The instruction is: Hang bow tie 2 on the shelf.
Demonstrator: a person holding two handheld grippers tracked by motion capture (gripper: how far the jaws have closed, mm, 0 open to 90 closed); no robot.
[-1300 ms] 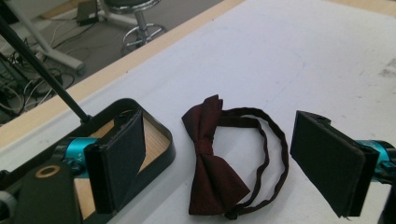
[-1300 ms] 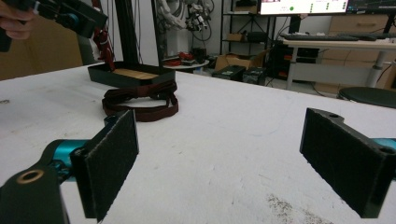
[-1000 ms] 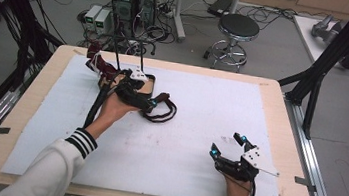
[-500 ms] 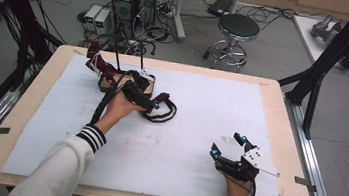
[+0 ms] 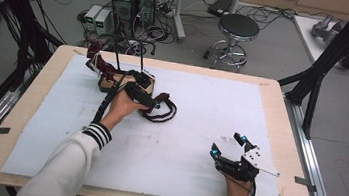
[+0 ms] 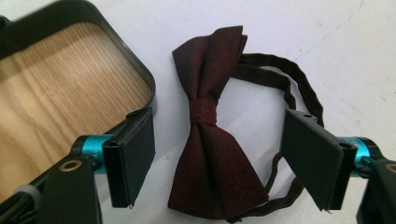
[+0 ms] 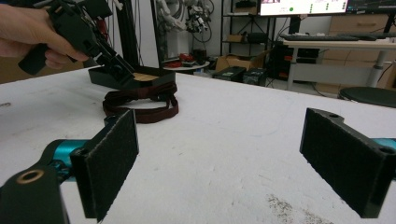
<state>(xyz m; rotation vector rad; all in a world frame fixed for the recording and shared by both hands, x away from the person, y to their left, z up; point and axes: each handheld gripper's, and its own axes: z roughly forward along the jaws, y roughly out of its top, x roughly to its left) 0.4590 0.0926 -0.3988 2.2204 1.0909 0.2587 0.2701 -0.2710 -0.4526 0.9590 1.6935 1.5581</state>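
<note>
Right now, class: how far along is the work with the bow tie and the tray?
Done: nothing yet; the bow tie lies on the white mat beside the wood-bottomed tray. In hand: the left gripper straddles it, jaws closing, not gripping. Left: grasp and move it. The right gripper rests open.

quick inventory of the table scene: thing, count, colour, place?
bow tie: 1, dark maroon with a dark strap, flat on the white mat between the open jaws of the left gripper, not pressed
tray: 1, black rim with wood-grain floor, beside the bow tie toward the table's far left
white mat: 1, white, covering most of the table
table: 1, light wood edge, under the mat
stool: 1, black seat on chrome legs, on the floor beyond the table
left gripper: 1, black with teal, over the bow tie; jaws have just been closing
right gripper: 1, black with teal, near right of mat, open and empty
</note>
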